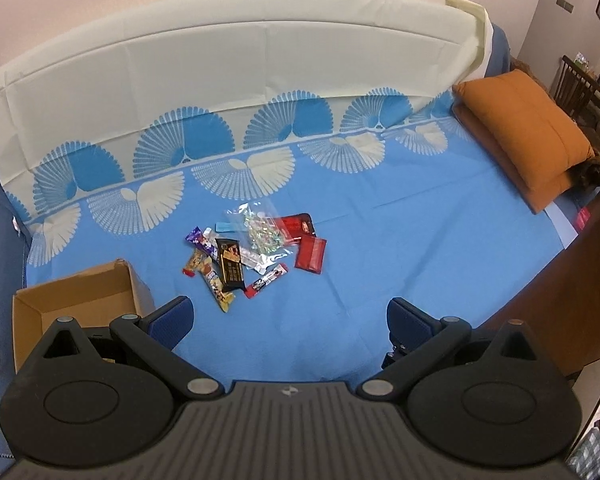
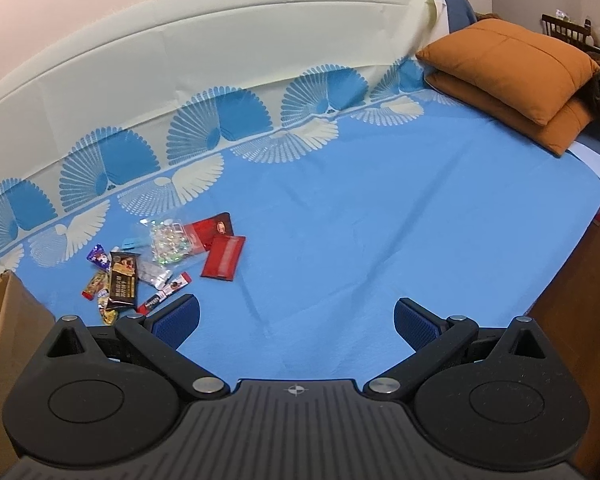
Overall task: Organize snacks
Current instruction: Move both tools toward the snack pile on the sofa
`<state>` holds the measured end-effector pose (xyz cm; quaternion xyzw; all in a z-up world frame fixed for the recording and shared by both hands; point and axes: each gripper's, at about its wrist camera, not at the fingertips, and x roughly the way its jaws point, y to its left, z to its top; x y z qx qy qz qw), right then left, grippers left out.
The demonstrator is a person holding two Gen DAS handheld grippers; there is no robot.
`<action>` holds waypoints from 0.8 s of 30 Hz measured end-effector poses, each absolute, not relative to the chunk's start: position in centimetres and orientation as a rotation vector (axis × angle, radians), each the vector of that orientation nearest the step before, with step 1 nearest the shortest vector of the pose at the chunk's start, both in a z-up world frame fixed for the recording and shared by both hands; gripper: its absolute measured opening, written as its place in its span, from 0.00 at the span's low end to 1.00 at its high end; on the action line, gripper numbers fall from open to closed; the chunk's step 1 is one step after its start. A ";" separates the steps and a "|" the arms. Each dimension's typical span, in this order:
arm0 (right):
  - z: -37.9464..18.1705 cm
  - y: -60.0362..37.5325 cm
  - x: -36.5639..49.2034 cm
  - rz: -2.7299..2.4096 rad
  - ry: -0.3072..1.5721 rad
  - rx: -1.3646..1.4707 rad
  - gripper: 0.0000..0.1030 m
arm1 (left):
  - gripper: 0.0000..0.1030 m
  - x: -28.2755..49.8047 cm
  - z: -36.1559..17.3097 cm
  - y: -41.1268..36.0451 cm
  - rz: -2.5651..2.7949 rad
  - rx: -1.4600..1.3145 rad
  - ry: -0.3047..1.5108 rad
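The snacks [image 1: 252,254] lie in a loose cluster on the blue bed cover [image 1: 400,248], ahead of both grippers and well apart from either. From the left gripper [image 1: 288,320] the cluster sits nearly straight ahead and slightly to the left; from the right gripper [image 2: 296,322] the same cluster [image 2: 160,264] lies far to the left of its forward line. The left gripper therefore appears to be the nearer and better aligned of the two. The cardboard box [image 1: 76,300], open at the top, stands at the left edge of the bed cover, just beside the left finger of the left gripper and to the left of the cluster. The dark brown bar [image 1: 230,266] and the yellow-ended wrapper [image 1: 216,284] have long axes running roughly away from the gripper, so a grasp across their width would suit the present jaw orientation; the red pouch [image 1: 311,254] lies at the right side of the cluster. Both grippers hover above the bed, angled downward, jaws spread wide and holding nothing. No snack is visible inside the box from these views.
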<state>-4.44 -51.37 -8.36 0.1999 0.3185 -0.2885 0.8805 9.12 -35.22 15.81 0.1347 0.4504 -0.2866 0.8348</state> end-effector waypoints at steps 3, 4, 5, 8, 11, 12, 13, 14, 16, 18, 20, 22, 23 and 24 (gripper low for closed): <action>-8.8 -51.7 -4.3 -0.611 0.674 0.420 1.00 | 1.00 9.9 15.3 -35.7 -0.582 0.285 0.958; -8.8 -51.8 -4.2 -0.612 0.678 0.421 1.00 | 1.00 10.2 15.1 -35.9 -0.573 0.281 0.971; -8.9 -51.9 -4.1 -0.613 0.682 0.422 1.00 | 1.00 10.4 15.0 -36.1 -0.576 0.279 0.986; -8.8 -52.0 -3.8 -0.610 0.681 0.418 1.00 | 1.00 11.1 15.1 -36.8 -0.590 0.295 0.980; -8.8 -51.9 -3.5 -0.606 0.683 0.410 1.00 | 1.00 12.3 15.0 -37.0 -0.571 0.284 0.981; -8.8 -51.9 -3.4 -0.607 0.685 0.410 1.00 | 1.00 12.9 15.0 -36.9 -0.564 0.274 0.992; -8.9 -52.0 -3.3 -0.608 0.686 0.411 1.00 | 1.00 13.4 15.0 -36.9 -0.560 0.267 0.999; -8.9 -52.0 -3.3 -0.609 0.689 0.411 1.00 | 1.00 13.8 15.0 -36.9 -0.556 0.260 0.997; -9.2 -52.0 -3.0 -0.607 0.696 0.406 1.00 | 1.00 14.5 15.0 -36.9 -0.549 0.263 0.972; -9.6 -52.1 -2.5 -0.609 0.711 0.404 1.00 | 1.00 15.3 14.8 -37.1 -0.545 0.268 0.955; -10.0 -52.2 -2.2 -0.609 0.719 0.409 1.00 | 1.00 16.2 14.2 -37.6 -0.536 0.273 0.970; -10.3 -52.3 -1.6 -0.606 0.726 0.406 1.00 | 1.00 17.0 13.4 -38.5 -0.550 0.282 0.994; -10.5 -52.4 -1.3 -0.603 0.730 0.403 1.00 | 1.00 17.3 13.0 -38.8 -0.553 0.283 1.001; -10.7 -52.5 -1.0 -0.601 0.735 0.399 1.00 | 1.00 17.5 12.5 -39.2 -0.562 0.286 1.003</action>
